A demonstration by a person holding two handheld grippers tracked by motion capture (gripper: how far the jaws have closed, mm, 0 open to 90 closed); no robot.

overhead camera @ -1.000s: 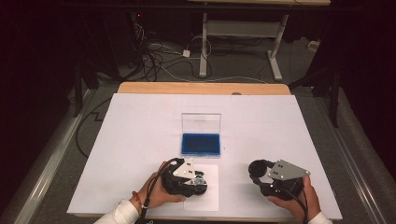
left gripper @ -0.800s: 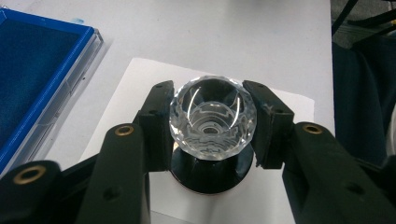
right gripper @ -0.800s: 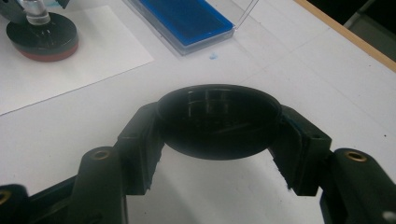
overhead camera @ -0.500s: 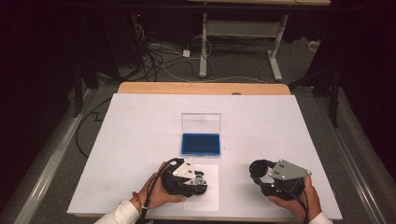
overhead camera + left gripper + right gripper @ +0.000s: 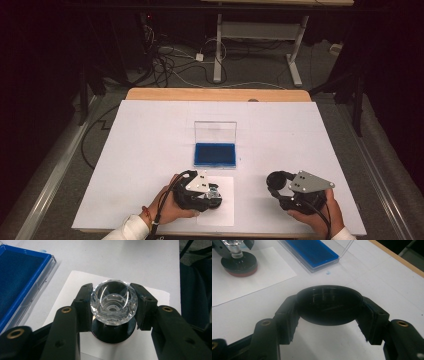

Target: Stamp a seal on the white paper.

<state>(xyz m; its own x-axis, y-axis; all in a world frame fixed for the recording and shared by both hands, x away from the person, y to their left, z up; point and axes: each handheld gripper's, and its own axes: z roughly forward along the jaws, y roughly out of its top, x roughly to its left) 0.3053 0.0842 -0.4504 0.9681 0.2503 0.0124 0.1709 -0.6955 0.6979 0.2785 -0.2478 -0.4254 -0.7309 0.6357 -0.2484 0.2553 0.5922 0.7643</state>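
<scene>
On the white bench (image 5: 150, 150), an open blue plastic case with a clear lid (image 5: 215, 154) is seen beyond a white paper sheet (image 5: 226, 212). The faceted clear crystal ball (image 5: 114, 302) on its black round base (image 5: 113, 333) is pinched by the left tool (image 5: 114, 305) over the sheet. A black round disc (image 5: 329, 304), well to the right, is clamped by the right tool (image 5: 329, 308). The base's underside is hidden.

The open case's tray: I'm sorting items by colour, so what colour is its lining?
Blue case tray, clearest in the right gripper view.
</scene>
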